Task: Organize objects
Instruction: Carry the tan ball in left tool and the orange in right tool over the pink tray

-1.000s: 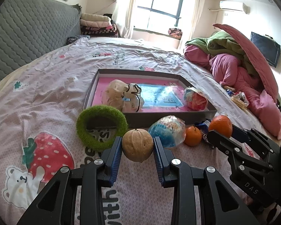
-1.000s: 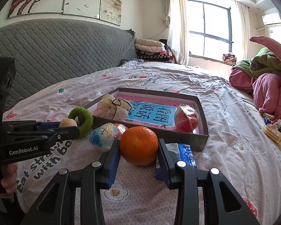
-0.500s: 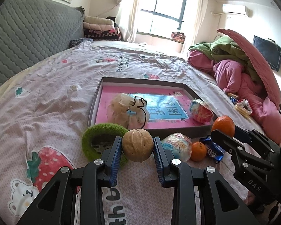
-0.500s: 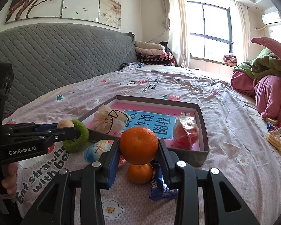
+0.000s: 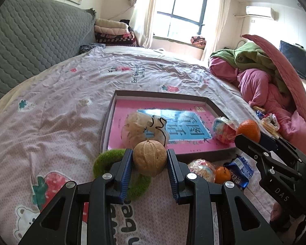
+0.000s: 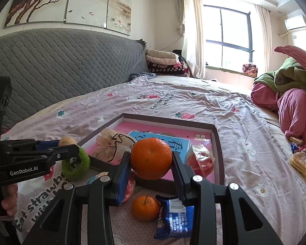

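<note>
My left gripper (image 5: pixel 149 161) is shut on a brown walnut (image 5: pixel 149 157) and holds it above the bed, near the front edge of the shallow box (image 5: pixel 110 114) with a pink and blue bottom. My right gripper (image 6: pixel 151 162) is shut on a large orange (image 6: pixel 151 158), also lifted above the box's front edge (image 6: pixel 221 155). In the box lie a pale net bag (image 5: pixel 140 129) and a red wrapped ball (image 5: pixel 224 129). On the sheet in front lie a green fuzzy ring (image 5: pixel 112 163), a small orange (image 6: pixel 145 208), a wrapped ball (image 5: pixel 202 168) and a blue packet (image 6: pixel 174 218).
A grey quilted headboard (image 6: pixel 61 71) runs along the left. Pink and green bedding (image 5: pixel 265 77) is piled at the right, with snack wrappers (image 6: pixel 302 159) beside it. Folded blankets (image 6: pixel 163 61) sit near the window.
Both grippers have risen with the walnut and the large orange and moved toward the box; the small orange and blue packet now show below the right gripper.
</note>
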{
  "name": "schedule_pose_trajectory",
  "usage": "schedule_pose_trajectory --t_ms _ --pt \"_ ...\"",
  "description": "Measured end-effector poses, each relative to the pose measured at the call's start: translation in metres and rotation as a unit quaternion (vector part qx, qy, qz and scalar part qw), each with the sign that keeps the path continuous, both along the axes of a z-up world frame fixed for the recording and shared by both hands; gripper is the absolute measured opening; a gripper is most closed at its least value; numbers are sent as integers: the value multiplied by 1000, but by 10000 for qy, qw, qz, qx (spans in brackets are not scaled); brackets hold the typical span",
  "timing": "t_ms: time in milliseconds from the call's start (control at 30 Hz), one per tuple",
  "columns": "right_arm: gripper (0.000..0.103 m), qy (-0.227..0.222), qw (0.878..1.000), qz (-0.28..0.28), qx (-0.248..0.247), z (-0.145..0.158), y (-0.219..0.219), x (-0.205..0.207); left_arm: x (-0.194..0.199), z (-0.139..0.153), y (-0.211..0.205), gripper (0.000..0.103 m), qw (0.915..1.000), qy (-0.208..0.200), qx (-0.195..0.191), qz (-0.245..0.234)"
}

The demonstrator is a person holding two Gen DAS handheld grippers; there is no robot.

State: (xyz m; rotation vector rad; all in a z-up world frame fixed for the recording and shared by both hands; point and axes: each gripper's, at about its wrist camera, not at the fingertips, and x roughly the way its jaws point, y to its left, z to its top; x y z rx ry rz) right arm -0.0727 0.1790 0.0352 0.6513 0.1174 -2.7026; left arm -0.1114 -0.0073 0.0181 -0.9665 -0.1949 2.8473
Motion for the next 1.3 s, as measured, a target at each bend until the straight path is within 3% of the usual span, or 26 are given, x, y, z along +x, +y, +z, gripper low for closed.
schedule_pose_trajectory --t_ms 667,1300 --pt "39 150 9998 -103 125 6 4 -17 -28 24 -20 34 9994 252 79 237" --pt "39 -71 9995 20 296 -10 -4 -41 -74 -5 -9 34 9997 -102 -66 212"
